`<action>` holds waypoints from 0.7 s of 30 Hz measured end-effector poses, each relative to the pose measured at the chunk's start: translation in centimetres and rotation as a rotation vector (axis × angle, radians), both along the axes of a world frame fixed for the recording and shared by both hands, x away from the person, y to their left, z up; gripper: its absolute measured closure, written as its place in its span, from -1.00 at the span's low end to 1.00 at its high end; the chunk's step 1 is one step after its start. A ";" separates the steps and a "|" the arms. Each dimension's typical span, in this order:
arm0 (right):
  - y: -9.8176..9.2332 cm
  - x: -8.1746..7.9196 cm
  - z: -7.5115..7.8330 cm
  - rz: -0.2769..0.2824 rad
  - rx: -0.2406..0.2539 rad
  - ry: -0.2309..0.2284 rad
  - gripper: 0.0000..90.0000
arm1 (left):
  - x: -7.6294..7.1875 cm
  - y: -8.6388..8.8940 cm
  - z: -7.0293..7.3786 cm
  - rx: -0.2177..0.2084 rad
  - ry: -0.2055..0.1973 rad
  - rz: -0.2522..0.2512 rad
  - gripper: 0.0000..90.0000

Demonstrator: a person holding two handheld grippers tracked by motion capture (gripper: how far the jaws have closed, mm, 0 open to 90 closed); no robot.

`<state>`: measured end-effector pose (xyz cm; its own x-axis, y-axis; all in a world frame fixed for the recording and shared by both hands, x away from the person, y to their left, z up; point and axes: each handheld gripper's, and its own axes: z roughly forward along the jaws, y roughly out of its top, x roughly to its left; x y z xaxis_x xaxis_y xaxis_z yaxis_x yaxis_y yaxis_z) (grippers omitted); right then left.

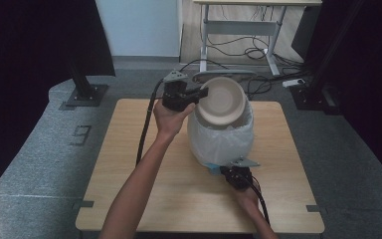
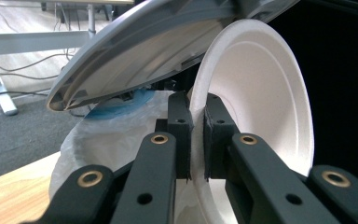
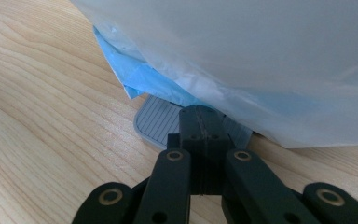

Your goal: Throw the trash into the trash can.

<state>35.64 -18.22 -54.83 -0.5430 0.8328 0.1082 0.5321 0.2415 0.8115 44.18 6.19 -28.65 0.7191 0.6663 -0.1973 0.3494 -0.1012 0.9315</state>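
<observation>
The left tool (image 1: 201,93) holds a white foam bowl (image 1: 222,100) by its rim, tilted on edge over the open bin (image 1: 221,137) that stands at the middle of the worktop (image 1: 129,164). The bin lid (image 2: 135,51) is raised, on the far side of the bowl. The right tool (image 3: 200,135) has its jaws pressed together on the grey pedal (image 3: 156,122) at the near foot of the bin.
</observation>
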 end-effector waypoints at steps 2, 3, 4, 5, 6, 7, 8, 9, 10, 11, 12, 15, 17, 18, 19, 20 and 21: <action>0.0 0.0 0.0 0.001 0.001 0.001 0.99 | 0.2 -0.2 -0.2 0.021 -0.027 0.028 0.60; 0.0 0.0 0.0 0.000 0.000 0.000 0.99 | 0.2 -0.2 -0.2 0.021 -0.027 0.028 0.40; 0.0 0.0 0.0 0.000 0.000 0.000 0.99 | 0.2 -0.3 -0.3 0.026 -0.025 0.030 0.40; 0.0 0.0 0.0 0.001 -0.001 -0.001 0.99 | 0.2 -0.3 -0.3 0.036 -0.026 0.032 0.29; 0.0 0.0 0.0 0.001 0.000 0.000 0.99 | 0.1 -0.2 -0.3 0.041 -0.028 0.028 0.24; 0.0 0.0 0.0 0.001 0.000 0.000 0.99 | 0.1 -0.2 -0.3 0.043 -0.028 0.017 0.22; 0.0 0.0 0.0 0.001 0.000 0.000 0.99 | 0.0 -0.1 -0.3 0.047 -0.028 0.009 0.20; 0.0 0.0 0.0 0.001 -0.002 -0.001 0.99 | -0.2 -0.1 -0.3 0.053 -0.031 0.006 0.19; 0.0 0.0 0.0 0.001 -0.002 -0.001 0.99 | -0.3 0.0 -0.2 0.056 -0.032 0.001 0.19; 0.0 0.0 0.0 0.000 -0.003 -0.002 0.99 | -0.6 0.2 -0.1 0.053 -0.034 -0.007 0.18; 0.0 0.0 0.0 0.000 -0.003 -0.002 0.99 | -0.6 0.2 -0.1 0.053 -0.034 -0.007 0.17; 0.0 0.0 0.0 -0.001 -0.005 -0.003 0.99 | -1.1 0.6 -0.1 0.051 -0.034 -0.015 0.13; 0.0 0.0 0.0 -0.001 -0.004 -0.003 0.99 | -1.2 0.7 -0.1 0.047 -0.030 -0.019 0.12; 0.0 0.0 0.0 -0.001 -0.003 -0.002 0.99 | -1.3 0.8 -0.1 0.044 -0.026 -0.020 0.10; 0.0 0.0 0.0 0.000 -0.004 -0.003 0.99 | -1.5 1.0 -0.1 0.049 -0.028 -0.011 0.03; 0.0 0.0 0.0 0.000 -0.004 -0.003 0.99 | -1.7 1.1 -0.2 0.051 -0.031 -0.002 0.03; 0.0 0.0 0.0 0.000 -0.005 -0.003 0.99 | -1.9 1.2 -0.2 0.053 -0.030 -0.003 -0.01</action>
